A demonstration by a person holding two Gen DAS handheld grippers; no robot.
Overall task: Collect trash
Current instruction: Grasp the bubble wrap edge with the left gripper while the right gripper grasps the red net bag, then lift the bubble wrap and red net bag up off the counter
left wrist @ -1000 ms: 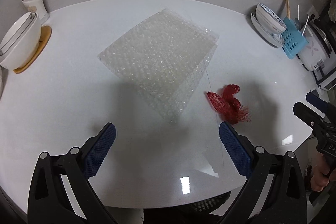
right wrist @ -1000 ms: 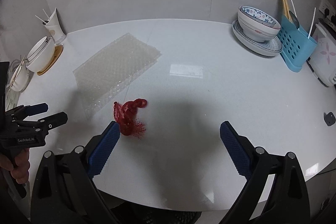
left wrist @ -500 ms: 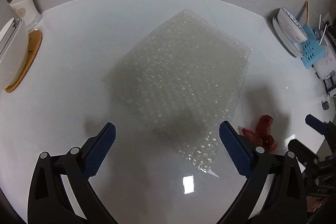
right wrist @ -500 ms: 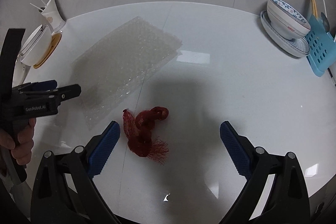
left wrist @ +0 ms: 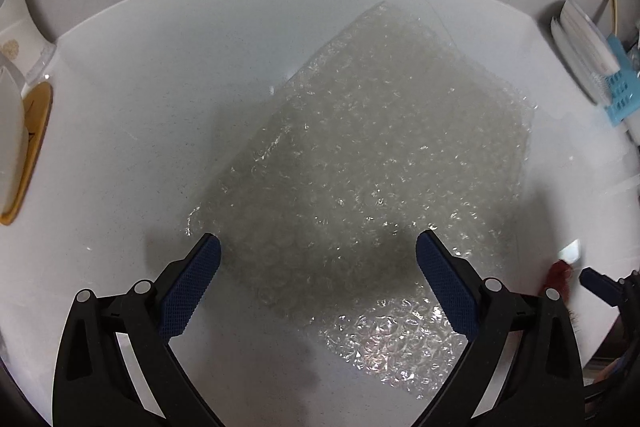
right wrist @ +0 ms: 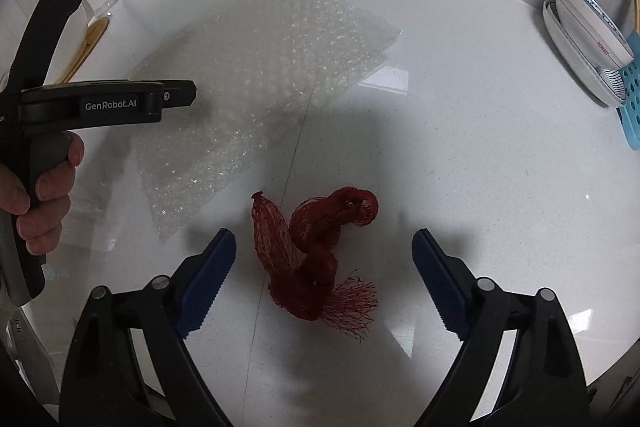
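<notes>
Bubble wrap, a clear rectangular sheet [left wrist: 360, 179], fills the middle of the left wrist view, lying flat on the glossy white round desk [left wrist: 140, 99]. The left gripper [left wrist: 318, 247] hangs above the sheet's near half with its blue-padded fingers spread wide and nothing between them. Bare desk runs left and far of the sheet up to the curved rim. At the left edge sit a white bowl on a wooden coaster [left wrist: 28, 155]; at the right edge, stacked white dishes [left wrist: 580, 47] beside a blue perforated holder [left wrist: 618, 95]. A scrap of red mesh netting [left wrist: 558, 277] shows at the near right, beside the right gripper's tip.

In the right wrist view, the right gripper [right wrist: 324, 247] is fully open and empty, its fingers flanking the twisted red netting [right wrist: 316, 259], which rests on the desk just right of the bubble wrap's near corner. Open desk stretches right toward the dishes, where a bowl reads "PERFECT". The left gripper's black body, at left, reads "GenRobot.AI".
</notes>
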